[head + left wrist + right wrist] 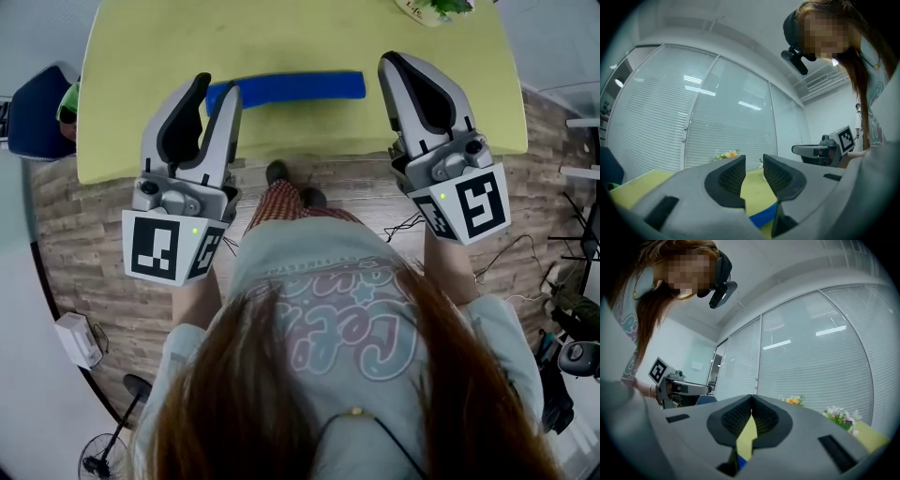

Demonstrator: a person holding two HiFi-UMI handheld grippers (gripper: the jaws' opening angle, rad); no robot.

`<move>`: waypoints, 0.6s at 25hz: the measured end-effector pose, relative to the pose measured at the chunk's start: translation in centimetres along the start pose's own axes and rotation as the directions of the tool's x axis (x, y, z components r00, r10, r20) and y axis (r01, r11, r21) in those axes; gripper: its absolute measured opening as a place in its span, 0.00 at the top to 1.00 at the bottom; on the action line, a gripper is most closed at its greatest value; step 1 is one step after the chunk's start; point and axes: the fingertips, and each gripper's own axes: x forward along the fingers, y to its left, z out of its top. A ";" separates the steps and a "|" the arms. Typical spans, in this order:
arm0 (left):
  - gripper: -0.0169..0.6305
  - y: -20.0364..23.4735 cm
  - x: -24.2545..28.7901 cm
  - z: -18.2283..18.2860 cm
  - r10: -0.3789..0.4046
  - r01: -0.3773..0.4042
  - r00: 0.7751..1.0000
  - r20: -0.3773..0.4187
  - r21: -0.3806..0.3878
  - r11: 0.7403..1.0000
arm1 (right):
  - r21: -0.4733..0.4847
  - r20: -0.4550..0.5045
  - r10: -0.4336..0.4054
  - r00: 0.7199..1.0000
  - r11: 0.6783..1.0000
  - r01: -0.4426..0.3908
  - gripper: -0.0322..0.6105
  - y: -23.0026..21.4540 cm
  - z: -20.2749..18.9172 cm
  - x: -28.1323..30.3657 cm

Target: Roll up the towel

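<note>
The blue towel (291, 87) lies rolled into a long bar across the near part of the yellow-green table (281, 37). Both grippers hang above the table's near edge, clear of the towel. My left gripper (217, 86) sits over the roll's left end, its jaws open a little with nothing between them. In the left gripper view the left gripper (753, 159) shows that gap, with a corner of the towel (764, 216) below. My right gripper (392, 61) is just right of the roll's right end. The right gripper (751, 397) has its pads together and empty.
A vase of flowers (436, 9) stands at the table's far edge. A dark blue chair (33, 108) is at the left. On the wood floor are a white box (77, 339), a fan (103, 459) and cables (525, 253).
</note>
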 end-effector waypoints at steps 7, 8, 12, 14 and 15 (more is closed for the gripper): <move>0.86 -0.5 -0.5 -0.4 0.019 -0.018 1.000 -0.008 0.036 0.999 | -0.004 0.020 0.022 1.000 1.000 -0.022 0.94 1.0 0.5 -0.3; 0.86 -0.5 -0.5 -0.5 0.021 -0.021 1.000 -0.008 0.035 0.999 | 0.001 0.024 0.024 0.999 1.000 -0.024 0.94 1.1 0.5 -0.3; 0.90 0.1 -0.7 -1.1 0.045 -0.045 0.999 -0.012 0.011 0.999 | 0.009 0.019 0.038 0.999 0.999 -0.038 0.94 1.2 0.3 -0.3; 0.91 0.3 -0.9 -1.3 0.051 -0.051 0.999 -0.013 0.012 0.999 | 0.022 0.033 0.045 0.998 0.999 -0.046 0.94 1.4 0.5 -0.3; 0.92 0.3 -0.9 -1.3 0.052 -0.052 0.999 -0.012 0.016 0.999 | 0.021 0.037 0.044 0.998 0.999 -0.044 0.94 1.4 0.6 -0.3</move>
